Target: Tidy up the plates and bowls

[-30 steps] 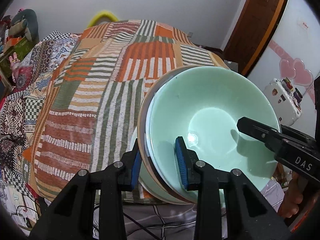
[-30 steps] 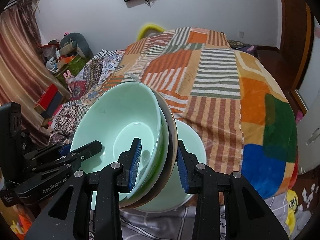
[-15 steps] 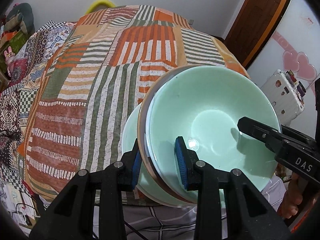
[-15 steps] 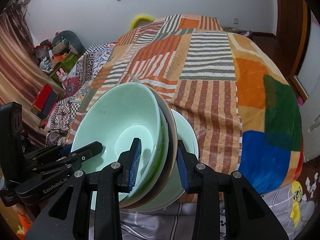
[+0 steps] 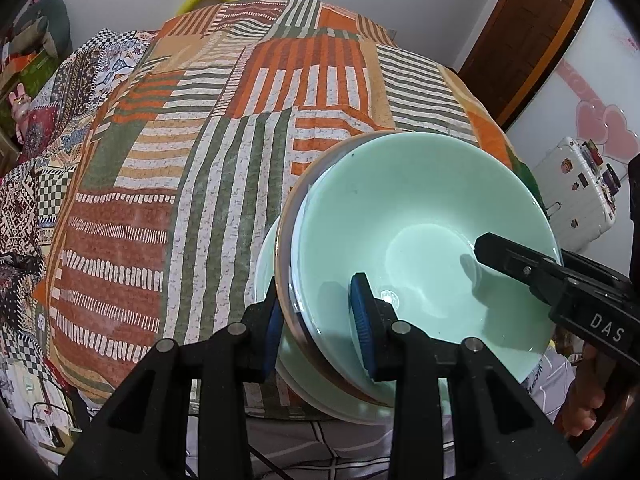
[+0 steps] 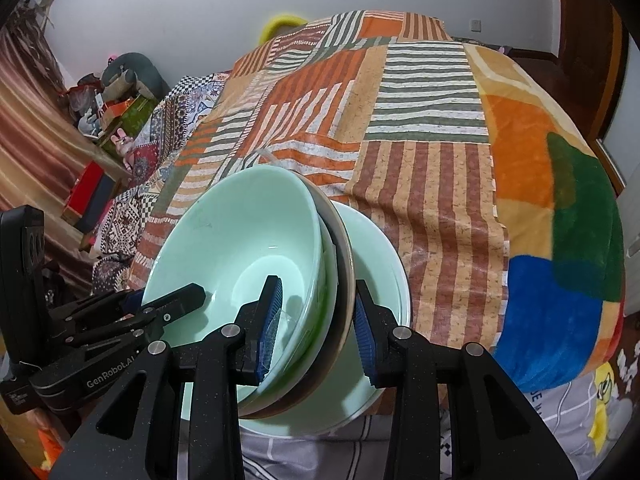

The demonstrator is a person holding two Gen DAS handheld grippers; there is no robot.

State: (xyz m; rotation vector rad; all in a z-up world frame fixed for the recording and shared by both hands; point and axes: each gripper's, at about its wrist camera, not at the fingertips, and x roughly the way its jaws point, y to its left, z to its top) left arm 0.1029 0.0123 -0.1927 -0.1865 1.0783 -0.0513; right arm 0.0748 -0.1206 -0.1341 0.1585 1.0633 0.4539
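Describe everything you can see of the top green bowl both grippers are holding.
The top green bowl is pale mint, glossy, ceramic-looking, deep, empty and tilted. It nests in a stack of more dishes, with a brown-edged rim just beneath and a wider pale plate under that. The left gripper and right gripper clamp opposite rims, one pad inside. Patchwork blanket lies behind.

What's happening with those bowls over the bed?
A person holds a stack of mint-green bowls with two handheld grippers. The left gripper and the right gripper each clamp opposite rims of the stack. It hangs tilted above a larger pale green dish at the near edge of the patchwork bedspread.
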